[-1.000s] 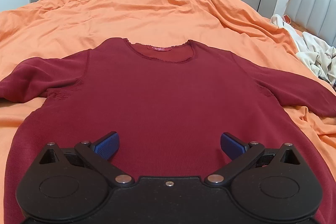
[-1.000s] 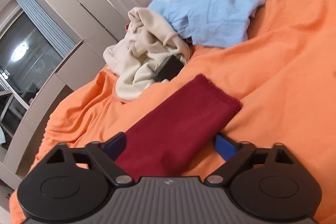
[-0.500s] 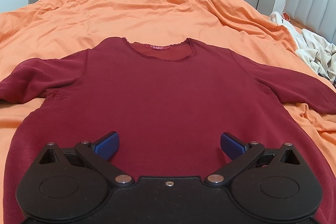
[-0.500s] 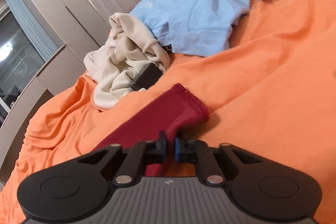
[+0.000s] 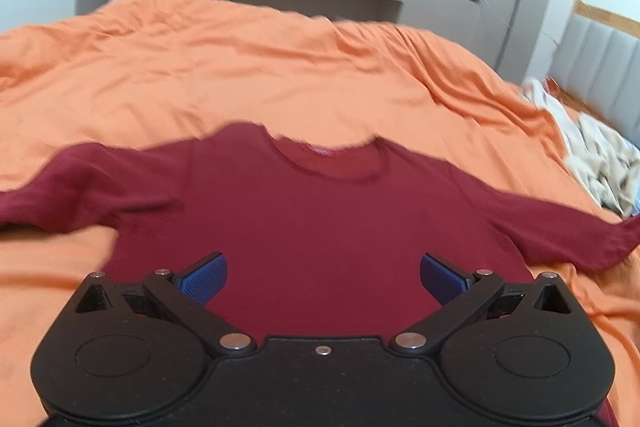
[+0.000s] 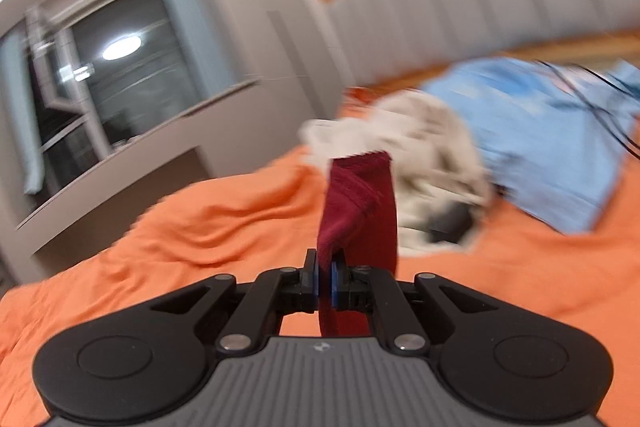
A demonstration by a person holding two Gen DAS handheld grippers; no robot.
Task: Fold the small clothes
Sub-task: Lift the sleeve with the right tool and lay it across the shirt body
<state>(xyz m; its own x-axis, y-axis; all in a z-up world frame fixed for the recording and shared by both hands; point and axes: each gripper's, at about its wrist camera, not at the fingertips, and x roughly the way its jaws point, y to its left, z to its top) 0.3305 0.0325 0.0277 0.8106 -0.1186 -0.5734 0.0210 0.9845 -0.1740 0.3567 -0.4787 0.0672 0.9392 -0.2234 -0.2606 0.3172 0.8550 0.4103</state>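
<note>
So in the left wrist view, the orange bedspread fills most of the frame, and the dark red shirt lies front-side up across the middle of it, one sleeve running off toward the left edge and the other reaching out to the right edge. The left gripper sits at the bottom centre above the shirt's lower half, fingers spread wide with nothing between the blue pads. Over at the right edge there's a crumpled cream garment on the bed. The right wrist view is pretty blurry, but going from the left: a dark window in the upper left, more orange bedspread below it, then in the centre the right gripper with its fingers pressed together, pinching a sleeve of the red shirt, which stands up out of the grip and is lifted off the bed. Behind it is the cream garment again, and a light blue garment is at the right with a black cable lying over it.
</note>
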